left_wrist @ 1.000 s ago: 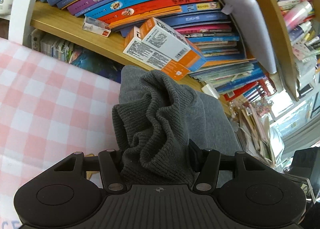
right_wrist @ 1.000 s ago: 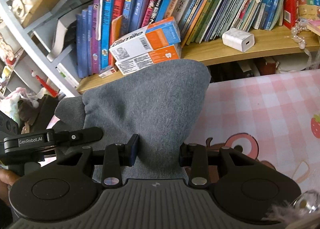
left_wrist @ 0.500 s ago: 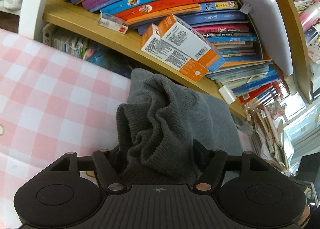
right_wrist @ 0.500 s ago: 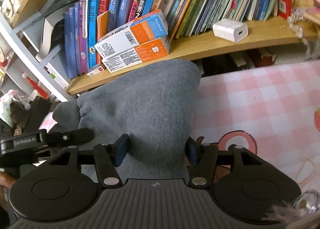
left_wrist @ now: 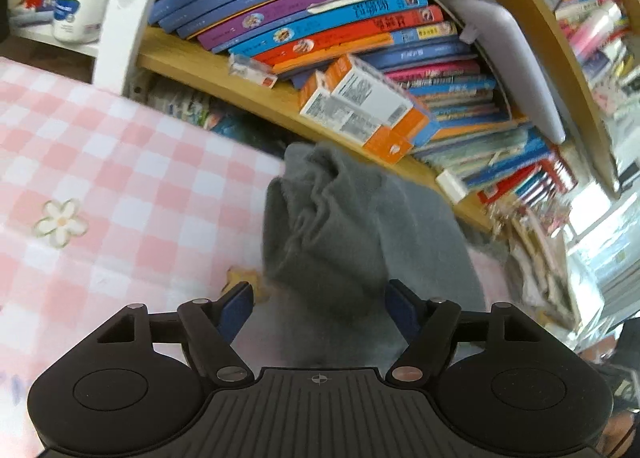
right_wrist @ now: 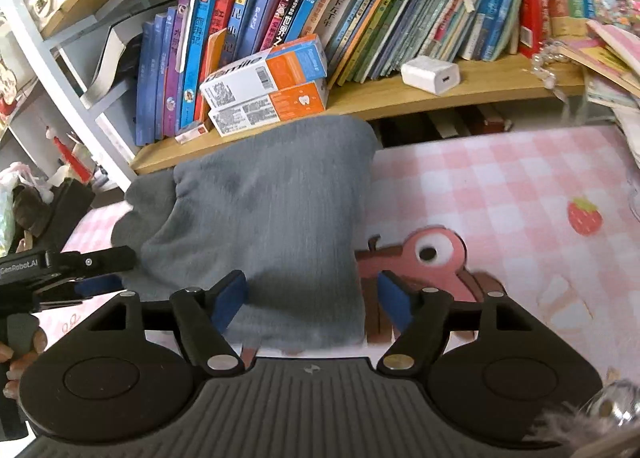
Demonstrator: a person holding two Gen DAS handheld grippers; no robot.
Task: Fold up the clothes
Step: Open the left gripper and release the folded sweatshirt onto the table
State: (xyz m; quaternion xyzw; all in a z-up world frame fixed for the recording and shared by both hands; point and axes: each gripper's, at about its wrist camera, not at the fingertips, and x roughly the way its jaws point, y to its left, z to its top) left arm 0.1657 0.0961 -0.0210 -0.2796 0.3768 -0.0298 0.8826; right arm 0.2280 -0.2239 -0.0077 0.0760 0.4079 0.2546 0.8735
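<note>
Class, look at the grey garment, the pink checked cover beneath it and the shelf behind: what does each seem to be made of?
Grey garment: soft knit or fleece, matt, with creases. Pink checked cover: probably printed cloth or vinyl, smooth. Shelf: light wood or wood-look board, faint grain.

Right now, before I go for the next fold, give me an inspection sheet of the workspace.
Surface: pink checked cloth with strawberry and cartoon prints.
Job's things: grey garment lying in a folded bundle, ribbed end bunched up.
Clutter: nothing seen on the cloth besides the garment.
Grippers: left hand-held gripper opening, pads clear of the fabric; right hand-held gripper opening, garment lying between its fingers without being pinched.
Cables: nothing seen.
Surroundings: wooden shelf right behind, crowded with books, orange-and-white boxes and a white charger.
</note>
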